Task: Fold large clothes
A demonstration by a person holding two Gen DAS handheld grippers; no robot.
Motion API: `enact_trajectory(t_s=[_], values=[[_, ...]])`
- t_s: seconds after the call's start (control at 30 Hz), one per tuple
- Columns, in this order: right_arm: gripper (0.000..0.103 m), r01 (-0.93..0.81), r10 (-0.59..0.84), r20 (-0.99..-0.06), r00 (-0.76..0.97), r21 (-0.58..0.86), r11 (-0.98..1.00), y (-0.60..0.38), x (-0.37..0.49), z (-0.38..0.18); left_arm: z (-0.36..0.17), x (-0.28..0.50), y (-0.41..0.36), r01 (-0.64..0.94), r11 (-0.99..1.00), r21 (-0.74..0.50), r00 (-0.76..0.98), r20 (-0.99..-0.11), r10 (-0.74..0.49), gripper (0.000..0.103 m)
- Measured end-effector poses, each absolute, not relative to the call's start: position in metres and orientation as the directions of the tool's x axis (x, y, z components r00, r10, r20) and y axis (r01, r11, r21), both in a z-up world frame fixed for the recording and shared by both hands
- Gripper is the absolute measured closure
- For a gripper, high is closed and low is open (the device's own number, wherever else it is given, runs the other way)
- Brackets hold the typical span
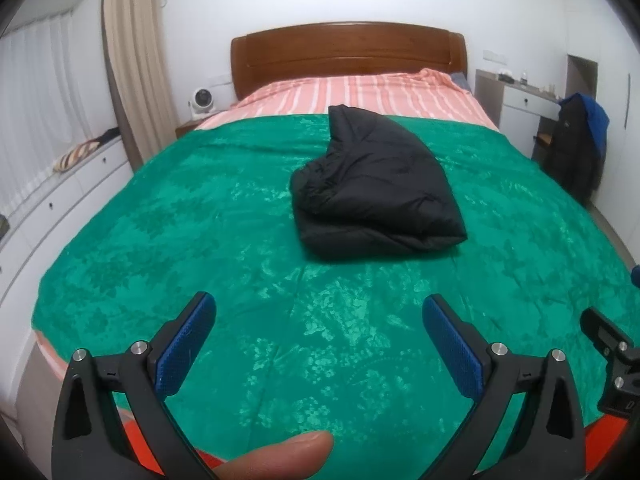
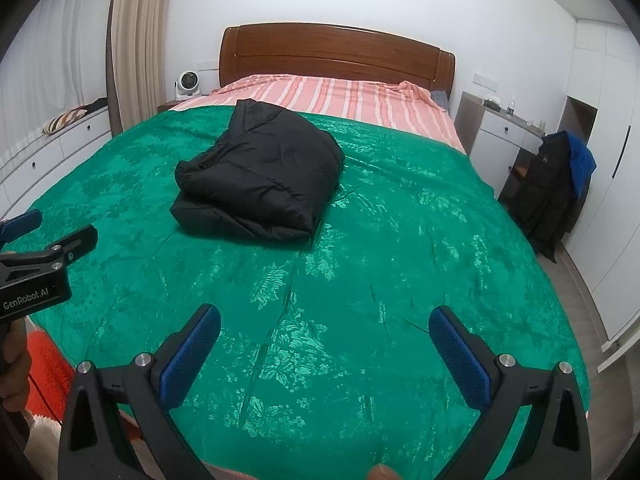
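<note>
A black padded jacket (image 1: 372,188) lies folded into a compact bundle on the green bedspread (image 1: 200,240), near the middle of the bed; it also shows in the right wrist view (image 2: 260,180). My left gripper (image 1: 320,312) is open and empty, held above the foot of the bed, well short of the jacket. My right gripper (image 2: 324,320) is open and empty, also above the foot of the bed, with the jacket ahead to its left. The left gripper also shows at the left edge of the right wrist view (image 2: 60,232).
A wooden headboard (image 1: 348,52) and striped pink sheet (image 1: 352,96) are at the far end. White drawers (image 1: 60,200) run along the left wall. A chair draped with dark and blue clothes (image 2: 556,184) stands at the right by a desk (image 2: 508,128). A small fan (image 2: 187,84) sits on the nightstand.
</note>
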State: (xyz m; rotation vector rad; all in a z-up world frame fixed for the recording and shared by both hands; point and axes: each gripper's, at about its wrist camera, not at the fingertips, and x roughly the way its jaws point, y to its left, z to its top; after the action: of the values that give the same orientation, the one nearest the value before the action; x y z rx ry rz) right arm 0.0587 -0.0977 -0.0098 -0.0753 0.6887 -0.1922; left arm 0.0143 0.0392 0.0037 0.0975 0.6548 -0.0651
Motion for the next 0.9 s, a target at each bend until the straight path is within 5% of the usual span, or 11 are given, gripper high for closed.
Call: enact_trajectory(t_s=[0.9], values=[[0.000,0.152,-0.208,-0.625,0.752,-0.143,0.978,-0.1005,0.0523,-0.0106,0.0000,0.0082,0.0304,0.114,0.990,0.082,0.777,-0.628,-0.038,0.000]])
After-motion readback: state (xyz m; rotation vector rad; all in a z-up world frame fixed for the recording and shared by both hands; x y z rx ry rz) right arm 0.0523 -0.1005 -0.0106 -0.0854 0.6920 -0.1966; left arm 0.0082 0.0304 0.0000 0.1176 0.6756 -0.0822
